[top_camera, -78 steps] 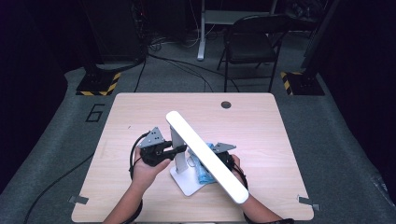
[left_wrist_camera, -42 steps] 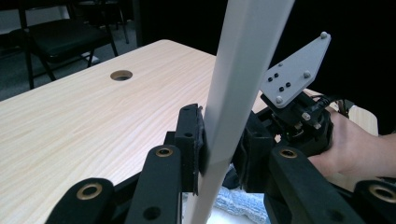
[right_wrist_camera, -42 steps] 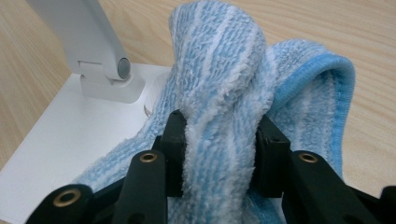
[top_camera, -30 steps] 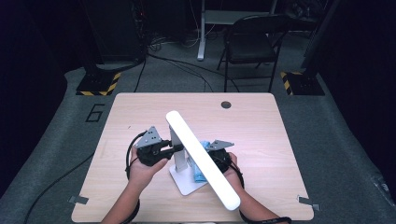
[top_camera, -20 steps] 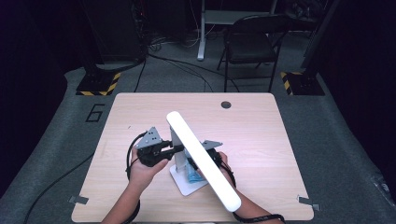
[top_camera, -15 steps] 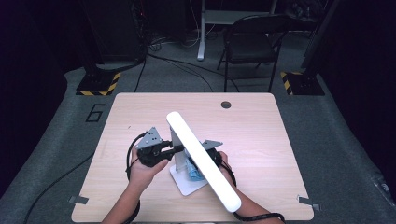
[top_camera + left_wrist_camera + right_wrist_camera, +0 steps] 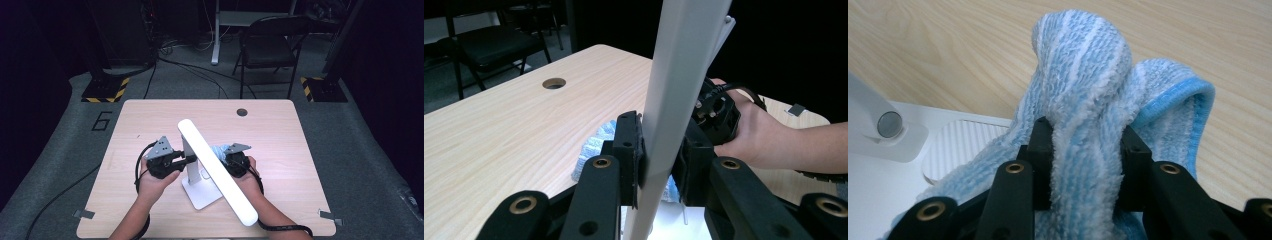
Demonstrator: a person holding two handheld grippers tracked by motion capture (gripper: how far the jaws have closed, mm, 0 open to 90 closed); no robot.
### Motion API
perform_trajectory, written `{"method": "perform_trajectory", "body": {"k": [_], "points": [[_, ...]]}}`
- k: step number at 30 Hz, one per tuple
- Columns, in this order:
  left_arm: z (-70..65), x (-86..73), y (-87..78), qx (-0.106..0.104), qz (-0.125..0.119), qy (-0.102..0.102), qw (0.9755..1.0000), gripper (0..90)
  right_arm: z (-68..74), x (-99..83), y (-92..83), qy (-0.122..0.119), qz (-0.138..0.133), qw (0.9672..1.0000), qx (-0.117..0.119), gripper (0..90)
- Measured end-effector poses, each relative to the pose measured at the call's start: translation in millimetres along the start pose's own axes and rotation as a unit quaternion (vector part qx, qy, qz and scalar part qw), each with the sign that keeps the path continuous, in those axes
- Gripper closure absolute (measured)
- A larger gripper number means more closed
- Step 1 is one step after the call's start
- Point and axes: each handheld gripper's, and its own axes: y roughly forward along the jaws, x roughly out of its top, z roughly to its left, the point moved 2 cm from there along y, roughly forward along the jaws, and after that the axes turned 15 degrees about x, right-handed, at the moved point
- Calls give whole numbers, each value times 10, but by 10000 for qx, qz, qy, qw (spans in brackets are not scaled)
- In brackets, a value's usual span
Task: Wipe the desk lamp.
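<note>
A white desk lamp stands near the table's front, with a long light bar [image 7: 215, 170], a flat base [image 7: 202, 192] and a slim upright post [image 7: 669, 100]. My left gripper [image 7: 187, 159] is shut on that post, and its pads [image 7: 631, 150] press the post from both sides. A blue-and-white striped cloth [image 7: 1088, 75] lies bunched at the base [image 7: 878, 190], under the bar. My right gripper [image 7: 1087, 150] is shut on a fold of the cloth [image 7: 218, 150]; its jaws have just been closing on it. The bar hides the right gripper's fingertips in the high view.
The wooden table [image 7: 280, 135] has a round cable hole [image 7: 242, 112] at its far edge. A black folding chair [image 7: 270, 50] stands beyond it, with cables on the floor. In the left gripper view the person's right hand [image 7: 764, 140] is just behind the post.
The right gripper slid left toward the lamp post, then moved back right and a little farther away, with the cloth in it. The left gripper and the lamp stayed put.
</note>
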Motion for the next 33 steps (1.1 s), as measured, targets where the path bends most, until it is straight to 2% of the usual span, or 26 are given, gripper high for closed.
{"method": "perform_trajectory", "body": {"k": [4, 8, 10, 11, 13, 14, 15, 18, 20, 21, 23, 26, 29, 30, 31, 33], "points": [[0, 1, 7, -12, -7, -6, 10000, 746, 42, -22, 5, 96, -94, 9999, -36, 671], [-3, 2, 9, -9, 4, -13, 10000, 746, 115, -27, 21, 26, -86, 9999, -96, 672], [-1, 4, 11, -3, 3, -8, 10000, 746, 231, -38, 51, -105, -56, 9999, 43, 674], [0, 4, 12, 5, -2, -3, 10000, 746, 231, -38, 51, -105, -56, 9999, 43, 674], [-2, 4, 13, -5, 2, -8, 10000, 746, 340, -45, 84, -150, -38, 9997, 185, 674], [4, 4, 9, -27, 12, -7, 10000, 745, 459, -48, 127, -235, -26, 9988, 431, 672], [5, 2, 9, -23, 9, -5, 10000, 745, 538, -43, 153, -310, 8, 9983, 483, 675], [8, 1, 8, -30, 2, -2, 10000, 745, 623, -39, 166, -273, 33, 9991, 313, 677], [6, 0, 5, -34, 0, -3, 10000, 745, 566, -52, 153, -302, 8, 9984, 479, 678], [5, -1, 4, -32, -2, -3, 10000, 744, 518, -63, 141, -243, -41, 9976, 641, 680], [8, -4, 3, -49, -10, -13, 10000, 744, 449, -73, 122, -344, -55, 9965, 759, 684], [7, -7, -2, -40, -14, -18, 10000, 744, 421, -78, 114, -462, -48, 9964, 703, 684], [6, -8, -5, -15, -15, -14, 10000, 744, 391, -78, 99, -481, -24, 9966, 663, 684], [2, -9, -5, -22, -25, -21, 10000, 744, 365, -84, 92, -393, -91, 9973, 613, 684], [0, -9, -4, -21, -34, -27, 10000, 744, 324, -87, 76, -428, -89, 9973, 597, 684], [1, -10, -8, -28, -20, -23, 10000, 744, 265, -98, 44, -334, -135, 9981, 495, 685]]}}
